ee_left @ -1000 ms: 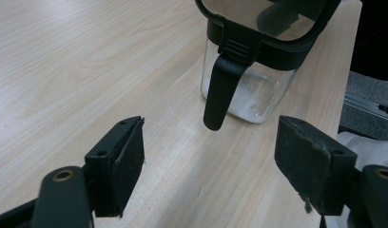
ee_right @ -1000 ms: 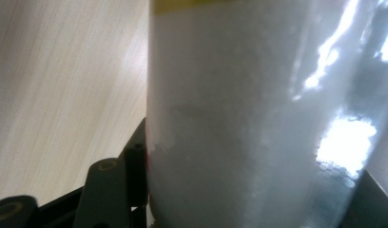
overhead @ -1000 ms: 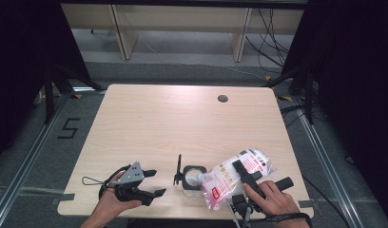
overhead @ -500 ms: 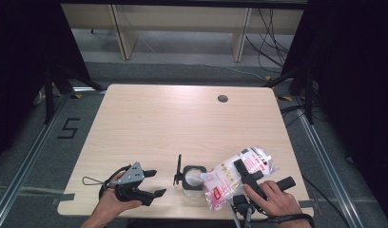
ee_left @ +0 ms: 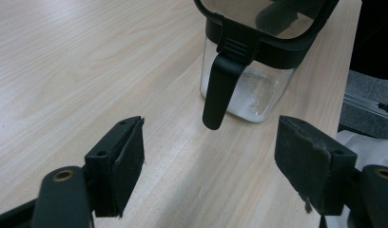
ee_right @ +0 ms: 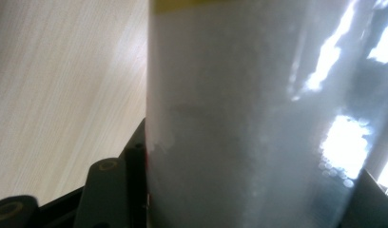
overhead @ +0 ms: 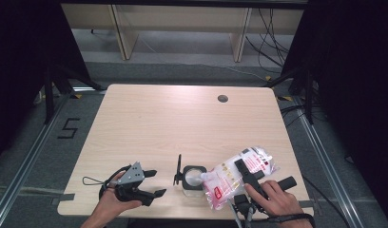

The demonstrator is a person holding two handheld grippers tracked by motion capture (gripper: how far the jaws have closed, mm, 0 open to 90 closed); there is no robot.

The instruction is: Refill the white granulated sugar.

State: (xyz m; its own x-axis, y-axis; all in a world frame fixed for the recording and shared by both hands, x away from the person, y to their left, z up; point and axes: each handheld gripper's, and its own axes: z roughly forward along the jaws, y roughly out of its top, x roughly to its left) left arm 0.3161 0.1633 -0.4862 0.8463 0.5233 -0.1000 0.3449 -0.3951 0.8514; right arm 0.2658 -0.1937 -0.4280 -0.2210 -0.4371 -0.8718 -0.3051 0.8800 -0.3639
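Where the wooden table (overhead: 182, 123) nears its front edge at the left, left gripper (overhead: 151, 183) held low in a hand (overhead: 111, 202), jaws well apart with nothing between them, aimed rightward at the container (overhead: 192, 179). Seen from above: just a small clear box with a dark rim, its lid (overhead: 177, 169) flipped up on the left side, standing near the front edge at the middle. From the left gripper view, much more: clear walls, a thin layer of white grains on the bottom, a black latch tab (ee_left: 219, 90) hanging down the near face, both black pads (ee_left: 128, 164) empty on either side. Farther right, a white bag (overhead: 237, 173) with red print, tilted, its lower corner resting over the container's mouth, gripped across its middle by the right gripper (overhead: 247, 175) in the right hand (overhead: 273, 199). From the right gripper view, a close wall of translucent plastic (ee_right: 249, 118) packed with white grains, blurred, probably pressed between the jaws; one dark jaw visible at lower left against the film, the other mostly hidden behind the bag.
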